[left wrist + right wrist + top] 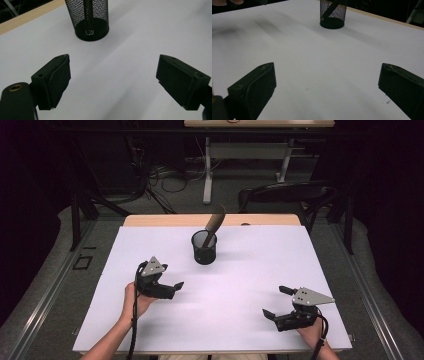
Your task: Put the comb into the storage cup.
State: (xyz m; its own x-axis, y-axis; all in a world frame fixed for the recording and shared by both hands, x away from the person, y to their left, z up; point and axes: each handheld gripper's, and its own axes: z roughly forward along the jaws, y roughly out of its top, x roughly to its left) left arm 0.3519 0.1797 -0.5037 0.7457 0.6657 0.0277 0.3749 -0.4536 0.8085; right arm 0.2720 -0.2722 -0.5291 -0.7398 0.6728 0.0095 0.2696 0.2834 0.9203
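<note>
The brown stick-like tool already stands in the black wire-mesh cup, and my left claw and right claw gape empty, so little seems left.

Ahead of the black left gripper stands a black wire-mesh pen cup with a fine grid pattern, a brown handle sticking out. The table sheet beneath is plain white, edged by pale wood beyond.

Looking like a lab: dark curtains enclosing the desk, loose cables lying on the floor beyond its far edge, second desk standing behind, metal rails running alongside.
</note>
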